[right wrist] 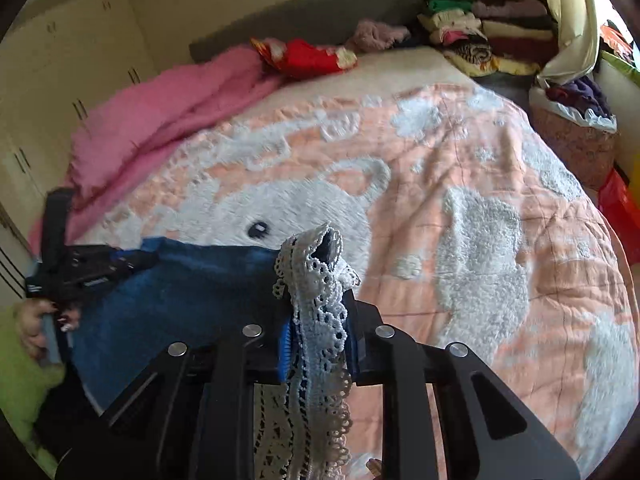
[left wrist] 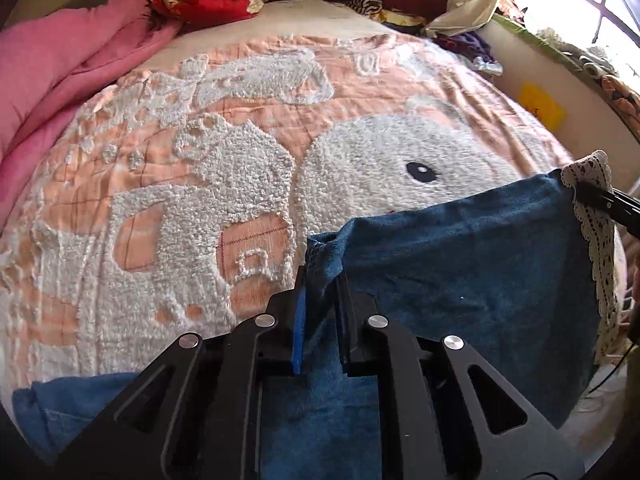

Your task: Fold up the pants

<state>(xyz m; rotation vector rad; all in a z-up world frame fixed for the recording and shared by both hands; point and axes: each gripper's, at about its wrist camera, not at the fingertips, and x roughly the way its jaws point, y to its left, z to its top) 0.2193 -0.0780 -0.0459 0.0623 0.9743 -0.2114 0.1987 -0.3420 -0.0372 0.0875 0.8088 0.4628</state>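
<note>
Blue denim pants (left wrist: 460, 264) with a white lace trim (left wrist: 600, 240) hang stretched between my two grippers above the bed. My left gripper (left wrist: 322, 280) is shut on one blue corner of the pants. My right gripper (right wrist: 320, 312) is shut on the lace-trimmed corner (right wrist: 316, 280); it shows at the right edge of the left wrist view (left wrist: 600, 200). The left gripper shows at the left of the right wrist view (right wrist: 92, 268), with the pants (right wrist: 180, 300) spread between. The lower part of the pants is hidden under the grippers.
The bed carries a peach quilt with fluffy white animal shapes (left wrist: 240, 140). A pink blanket (left wrist: 52, 72) lies bunched on the left. Red cloth (right wrist: 308, 56) and stacks of folded clothes (right wrist: 492, 28) are at the far end. A wall and window are on the right.
</note>
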